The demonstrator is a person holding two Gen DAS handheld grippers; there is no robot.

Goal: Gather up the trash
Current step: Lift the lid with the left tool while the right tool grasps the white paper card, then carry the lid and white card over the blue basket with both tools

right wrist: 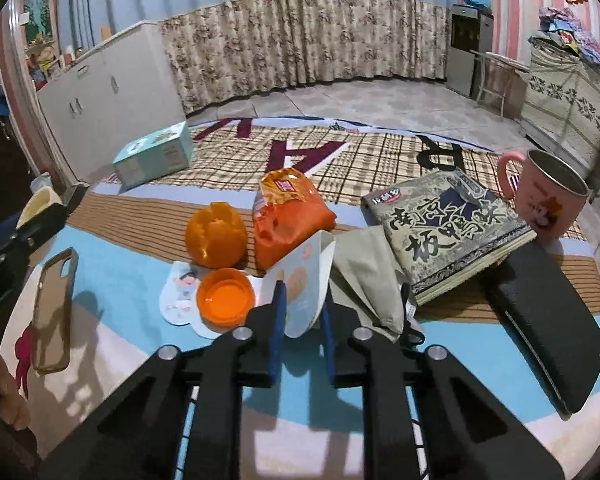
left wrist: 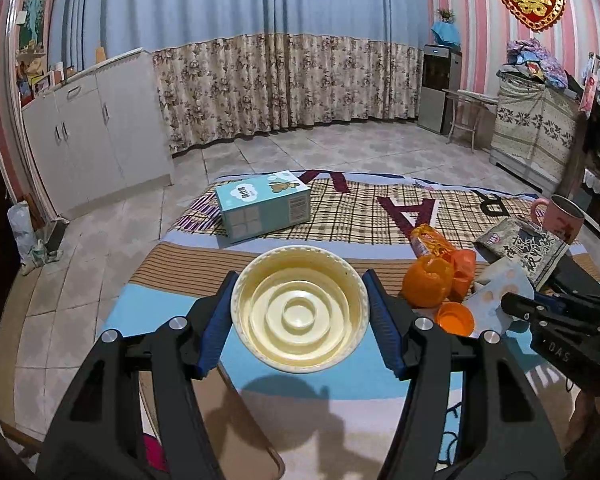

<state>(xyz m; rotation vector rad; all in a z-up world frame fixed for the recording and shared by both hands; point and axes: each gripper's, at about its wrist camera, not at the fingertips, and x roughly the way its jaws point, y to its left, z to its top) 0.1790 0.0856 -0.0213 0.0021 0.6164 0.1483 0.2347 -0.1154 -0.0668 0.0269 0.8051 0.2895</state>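
Wrapper: a pale paper wrapper (right wrist: pixel 302 280) with faint round prints stood curled between the blue pads of the right gripper, on the bed cover among the other litter.
Right gripper: the right gripper (right wrist: pixel 302 320) had its jaws drawn in narrow on the wrapper, both pads against its sides; from the left wrist view its black body (left wrist: pixel 556 312) reached in from the right edge.
Bowl: a cream plastic bowl (left wrist: pixel 300 308), empty and with ringed steps in its bottom, sat upright between the pads of the left gripper.
Left gripper: the left gripper (left wrist: pixel 300 312) stood about half open, clamped on the bowl's rim on both sides.
Nearby litter: an orange cap (right wrist: pixel 225 296) lay open side up just left of the wrapper, on a small printed paper (right wrist: pixel 178 296); an orange peel (right wrist: pixel 216 234) and a torn orange snack bag (right wrist: pixel 288 216) lay just behind.
Other things: a clear phone case (right wrist: pixel 54 310) lay to the left, a patterned book (right wrist: pixel 452 232) and a pink mug (right wrist: pixel 548 200) to the right, a black case (right wrist: pixel 548 320) near the book, a teal box (right wrist: pixel 154 156) far back.
Surface: a striped and checked bed cover (right wrist: pixel 340 380).
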